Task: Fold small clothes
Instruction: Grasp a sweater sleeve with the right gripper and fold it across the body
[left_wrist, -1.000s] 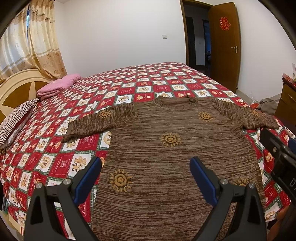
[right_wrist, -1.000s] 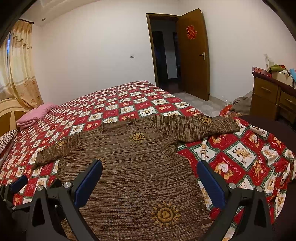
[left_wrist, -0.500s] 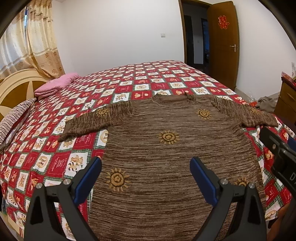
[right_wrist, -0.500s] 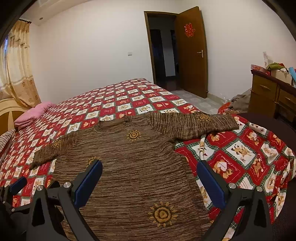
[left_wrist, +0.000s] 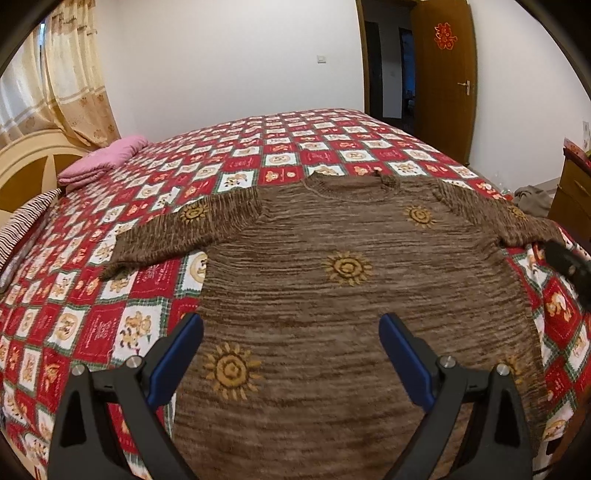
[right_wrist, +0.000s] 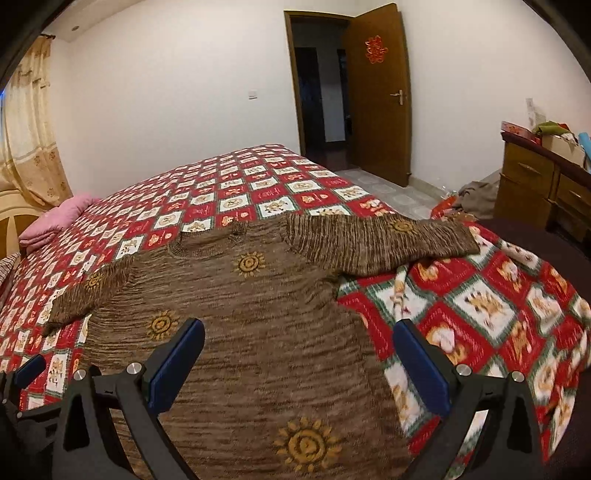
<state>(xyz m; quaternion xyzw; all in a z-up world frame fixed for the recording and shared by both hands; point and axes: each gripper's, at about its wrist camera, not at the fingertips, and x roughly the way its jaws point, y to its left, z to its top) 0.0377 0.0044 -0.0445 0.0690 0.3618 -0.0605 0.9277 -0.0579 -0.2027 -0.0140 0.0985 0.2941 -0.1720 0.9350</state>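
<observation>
While spread flat on bed (left_wrist: 280, 155), sweater (left_wrist: 351, 295) runs hem-to-collar straight ahead of left gripper (left_wrist: 291, 354) and right gripper (right_wrist: 299, 362), both gaping, empty; each nearer own-side sleeve.

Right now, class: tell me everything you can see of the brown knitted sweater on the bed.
The brown streaky knitted sweater with yellow sun motifs lies flat and unfolded on the red-and-white checked bedspread, round neckline away from the cameras. Both sleeves are spread outward; the right one reaches the bed's edge. Both claws hover open above its lower part, neither gripping it.
</observation>
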